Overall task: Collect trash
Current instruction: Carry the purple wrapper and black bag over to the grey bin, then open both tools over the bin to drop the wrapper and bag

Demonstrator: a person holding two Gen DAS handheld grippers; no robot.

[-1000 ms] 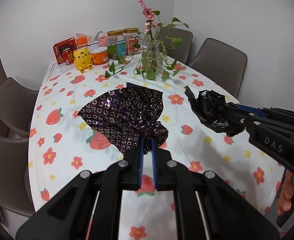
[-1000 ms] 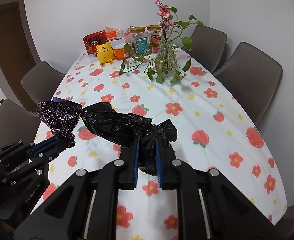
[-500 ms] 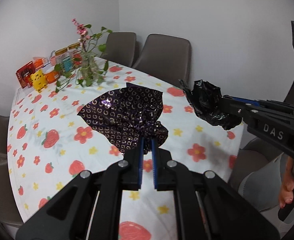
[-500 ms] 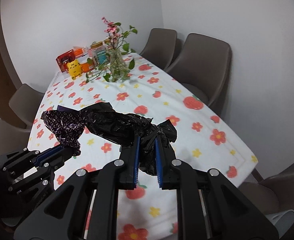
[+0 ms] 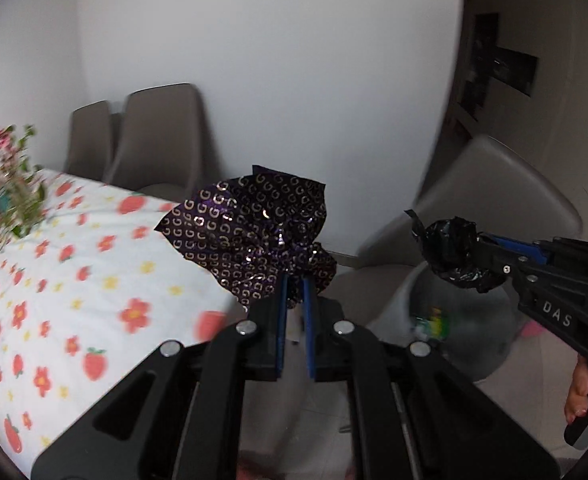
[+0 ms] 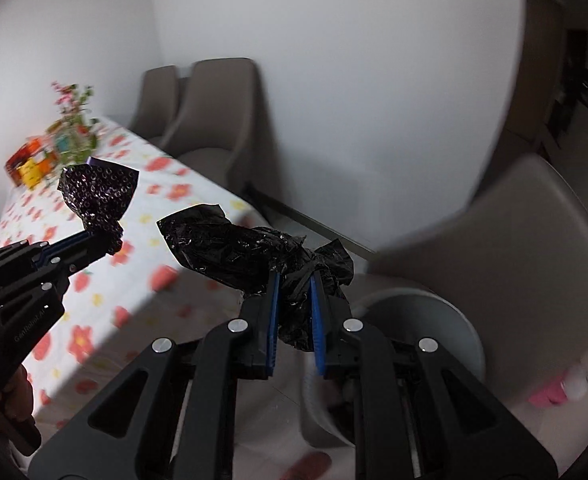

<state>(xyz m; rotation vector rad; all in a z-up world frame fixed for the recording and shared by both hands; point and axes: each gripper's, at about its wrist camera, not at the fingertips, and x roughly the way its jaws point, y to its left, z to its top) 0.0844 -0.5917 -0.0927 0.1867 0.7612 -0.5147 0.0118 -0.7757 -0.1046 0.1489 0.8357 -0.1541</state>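
My left claw (image 5: 294, 280) black with blue pads, gripping dark purple wrapper (image 5: 249, 232) with gold ring print. Right claw (image 6: 294, 284) same colours, gripping glossy black bag (image 6: 249, 252). Beside wrapper: white tablecloth (image 5: 73, 280), red strawberries and flowers.

Left tongs (image 5: 294, 284): matte black frame, blue pads, round silver screws. Right tongs (image 6: 294, 284): same build; white "DAS" lettering on the side. Bare fingers (image 5: 576, 392), painted nails.

Table (image 5: 93, 280) under white strawberry-and-flower cloth (image 6: 141, 208). At its far end, 10 o'clock: vase of greenery (image 5: 17, 200), blurred orange and yellow containers (image 6: 33, 160). Grey bin (image 6: 434, 320) on floor, 4 o'clock.
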